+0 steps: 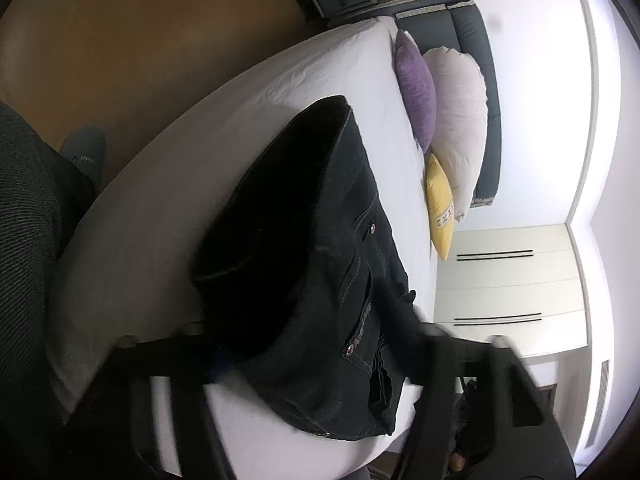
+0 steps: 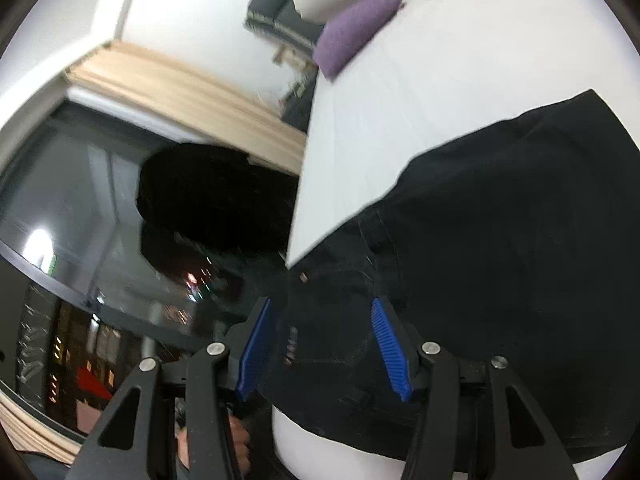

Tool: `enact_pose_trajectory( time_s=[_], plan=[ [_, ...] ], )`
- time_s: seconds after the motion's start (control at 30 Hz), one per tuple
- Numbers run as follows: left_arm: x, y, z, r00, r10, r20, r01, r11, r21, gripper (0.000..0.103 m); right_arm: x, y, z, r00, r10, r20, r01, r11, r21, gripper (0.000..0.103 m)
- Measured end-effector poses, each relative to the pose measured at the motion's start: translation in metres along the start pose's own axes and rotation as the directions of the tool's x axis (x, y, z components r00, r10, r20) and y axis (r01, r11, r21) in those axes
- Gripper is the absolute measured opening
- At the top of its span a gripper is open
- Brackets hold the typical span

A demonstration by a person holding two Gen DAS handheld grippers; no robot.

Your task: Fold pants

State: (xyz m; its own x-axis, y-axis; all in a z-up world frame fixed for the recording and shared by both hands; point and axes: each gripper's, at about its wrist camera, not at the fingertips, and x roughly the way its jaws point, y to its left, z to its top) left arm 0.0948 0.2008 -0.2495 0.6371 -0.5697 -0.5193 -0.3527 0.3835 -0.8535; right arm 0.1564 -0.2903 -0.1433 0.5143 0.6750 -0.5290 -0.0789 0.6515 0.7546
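Observation:
Dark jeans (image 1: 320, 248) lie on the white bed (image 1: 192, 184), waistband with rivets near the bed's corner and one part raised in a fold. My left gripper (image 1: 316, 360) is low in the left wrist view, blurred, its dark fingers spread either side of the jeans; whether it grips cloth is hidden. In the right wrist view the jeans (image 2: 500, 240) fill the right side. My right gripper (image 2: 324, 344) is open, its blue pads (image 2: 390, 348) on either side of the jeans' edge by the bed corner.
Purple (image 1: 416, 92), white (image 1: 460, 120) and yellow (image 1: 438, 208) pillows lean on the dark headboard (image 1: 476, 40). A white dresser (image 1: 508, 280) stands beside the bed. Brown floor (image 1: 120, 48) and my foot (image 1: 84, 152) are left. A dark window (image 2: 80, 220) is beyond the bed.

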Motion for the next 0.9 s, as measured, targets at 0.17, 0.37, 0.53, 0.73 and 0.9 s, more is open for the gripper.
enact_pose_trajectory(
  time_s=[0.17, 0.37, 0.53, 0.73, 0.9],
  plan=[
    [-0.006, -0.012, -0.001, 0.999, 0.034, 0.019, -0.035, 0.998, 0.060, 0.028, 0.015, 0.013, 0.016, 0.997, -0.049, -0.057, 0.045, 0.997, -0.058, 0.056],
    [-0.009, -0.048, -0.008, 0.995, 0.081, 0.061, -0.093, 0.967, 0.239, 0.022, 0.045, 0.028, 0.042, 0.987, -0.107, -0.117, 0.091, 0.987, -0.129, 0.056],
    [-0.006, -0.061, -0.011, 0.992, 0.103, 0.073, -0.119, 0.951, 0.285, 0.021, 0.090, 0.007, 0.045, 0.946, -0.220, -0.238, 0.197, 0.974, -0.116, 0.056],
    [-0.004, -0.087, -0.023, 0.980, 0.164, 0.109, -0.194, 0.894, 0.404, 0.021, 0.113, -0.006, 0.031, 0.909, -0.314, -0.273, 0.284, 0.948, -0.142, 0.070],
    [-0.002, -0.107, -0.034, 0.970, 0.201, 0.138, -0.243, 0.844, 0.477, 0.021, 0.097, 0.013, 0.024, 0.925, -0.265, -0.274, 0.231, 0.961, -0.149, 0.070]
  ],
)
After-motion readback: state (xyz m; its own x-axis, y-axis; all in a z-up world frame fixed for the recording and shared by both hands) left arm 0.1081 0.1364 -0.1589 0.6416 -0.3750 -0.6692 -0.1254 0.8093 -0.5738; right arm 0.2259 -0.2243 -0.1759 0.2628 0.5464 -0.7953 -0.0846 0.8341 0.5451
